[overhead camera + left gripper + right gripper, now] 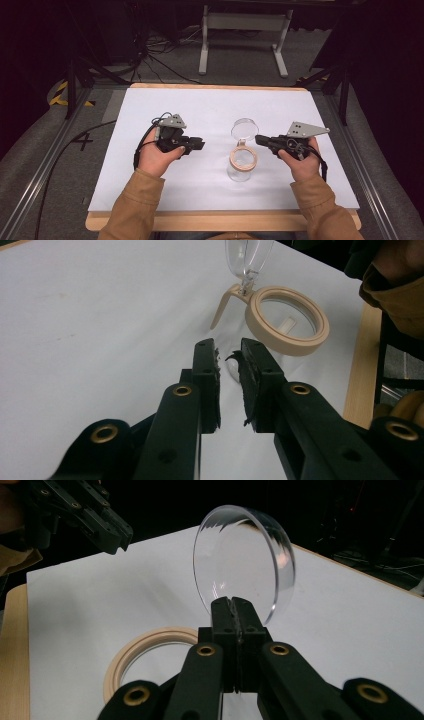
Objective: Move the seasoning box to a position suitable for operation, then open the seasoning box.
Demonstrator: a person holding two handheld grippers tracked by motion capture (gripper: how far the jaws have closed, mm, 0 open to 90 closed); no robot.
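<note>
A clear jar (242,169) with a tan rim (287,320) stands on the white table (200,107), right of centre. Its clear hinged lid (244,128) is swung up and stands upright behind the rim. In the right gripper view, the lid (240,565) rises just beyond my right gripper (232,601), whose jaws are pressed together at the lid's lower edge. My right gripper (257,139) reaches in from the right. My left gripper (200,145) hovers left of the jar; its jaws (228,347) stand a narrow gap apart with nothing between them.
The table's wooden front edge (220,220) lies near the person's tan sleeves. Black cables (155,55) and a white metal frame (245,35) sit on the floor beyond the table. Metal rails run along both sides.
</note>
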